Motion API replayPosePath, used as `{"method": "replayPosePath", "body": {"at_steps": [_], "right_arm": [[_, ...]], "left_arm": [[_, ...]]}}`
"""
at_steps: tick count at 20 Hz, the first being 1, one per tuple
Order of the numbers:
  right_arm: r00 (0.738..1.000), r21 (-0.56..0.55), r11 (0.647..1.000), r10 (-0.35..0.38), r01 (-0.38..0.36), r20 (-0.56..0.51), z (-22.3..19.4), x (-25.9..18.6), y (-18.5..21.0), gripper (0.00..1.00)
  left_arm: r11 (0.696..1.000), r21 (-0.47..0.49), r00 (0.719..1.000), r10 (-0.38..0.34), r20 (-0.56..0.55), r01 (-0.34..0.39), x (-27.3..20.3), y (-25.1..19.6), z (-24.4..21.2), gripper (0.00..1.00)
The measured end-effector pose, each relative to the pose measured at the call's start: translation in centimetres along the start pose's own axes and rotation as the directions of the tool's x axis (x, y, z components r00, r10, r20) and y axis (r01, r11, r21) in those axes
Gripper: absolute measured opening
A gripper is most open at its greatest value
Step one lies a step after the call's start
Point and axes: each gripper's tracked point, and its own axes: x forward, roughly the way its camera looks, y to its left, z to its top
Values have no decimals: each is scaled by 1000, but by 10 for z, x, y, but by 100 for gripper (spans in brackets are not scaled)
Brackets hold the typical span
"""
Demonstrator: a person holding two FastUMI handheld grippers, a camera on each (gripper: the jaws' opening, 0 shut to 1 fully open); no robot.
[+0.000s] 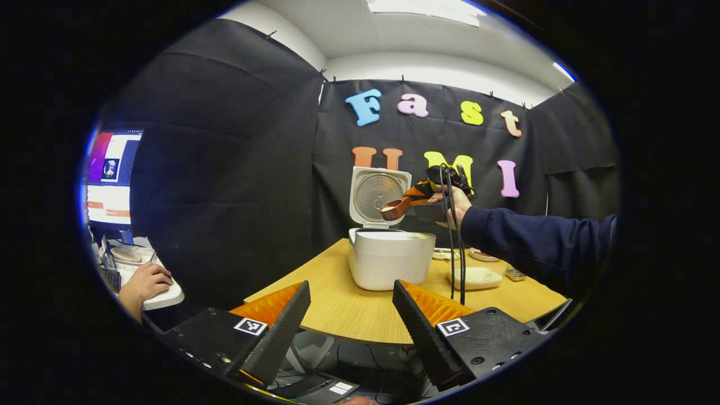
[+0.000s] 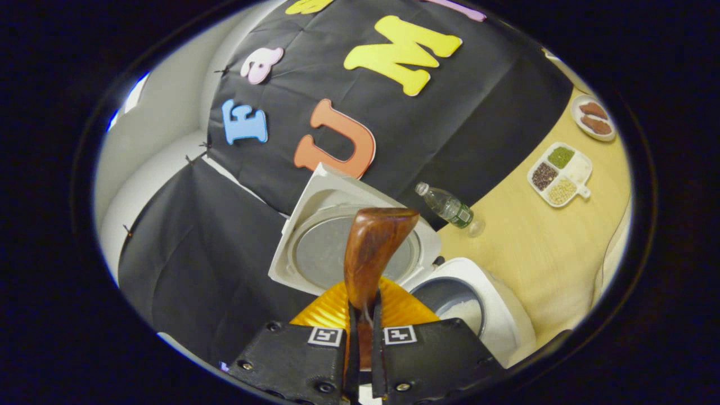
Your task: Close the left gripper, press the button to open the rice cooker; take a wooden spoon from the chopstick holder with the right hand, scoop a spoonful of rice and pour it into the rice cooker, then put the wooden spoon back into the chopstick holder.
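Observation:
The white rice cooker (image 1: 388, 261) stands on the round wooden table (image 1: 349, 315) with its lid (image 1: 376, 194) swung up. Above the pot hangs the wooden spoon (image 1: 396, 208), tipped, with white rice in its bowl. My right gripper (image 1: 419, 192) is shut on the spoon's handle, held by a hand in a dark blue sleeve (image 1: 534, 244). In the right gripper view, my right gripper (image 2: 363, 315) clamps the spoon (image 2: 374, 247), whose back faces the camera in front of the lid (image 2: 315, 247). The pot (image 2: 458, 304) holds some rice. My left gripper (image 1: 351, 287) stands open before the table's near edge, holding nothing.
A water bottle (image 2: 447, 207), a divided tray of beans (image 2: 559, 174) and a plate of brown pieces (image 2: 593, 118) sit beyond the cooker. A white oblong object (image 1: 478, 277) and hanging cables (image 1: 453, 253) are right of it. At the far left are a monitor (image 1: 109, 174) and another person's hand (image 1: 147, 282).

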Motion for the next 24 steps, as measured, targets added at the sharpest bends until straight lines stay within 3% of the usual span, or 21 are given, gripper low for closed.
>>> {"method": "replayPosePath", "body": {"at_steps": [4, 7, 12, 15, 18, 21, 24], "right_arm": [[996, -178, 980, -87, 85, -3, -7, 8, -10, 13], [982, -379, 907, -187, 182, 24, -9, 11, -28, 13], [968, -526, 817, -246, 235, 50, -10, 13, -33, 13], [963, -654, 713, -248, 254, 104, -5, 9, -21, 14], [967, -734, 633, -217, 245, 136, -4, 8, -6, 13], [972, -817, 529, -168, 231, 166, -5, 5, 11, 13], [982, -854, 486, -123, 187, 144, -15, 3, 25, 14]], "left_arm": [[1000, 4, 1000, 3, -4, -3, 0, -1, -1, 94], [1000, 1, 1000, -12, 5, 12, 3, -4, 0, 94], [1000, 1, 1000, -14, 0, 14, 2, -5, -3, 94], [1000, -7, 1000, -11, -9, 11, 6, -3, -5, 94], [1000, -15, 1000, -4, -16, 4, 6, -2, -7, 94], [1000, -14, 1000, -2, -17, 2, 6, -4, -4, 94], [1000, -12, 1000, -1, 0, 1, 1, -3, 0, 94]]}}
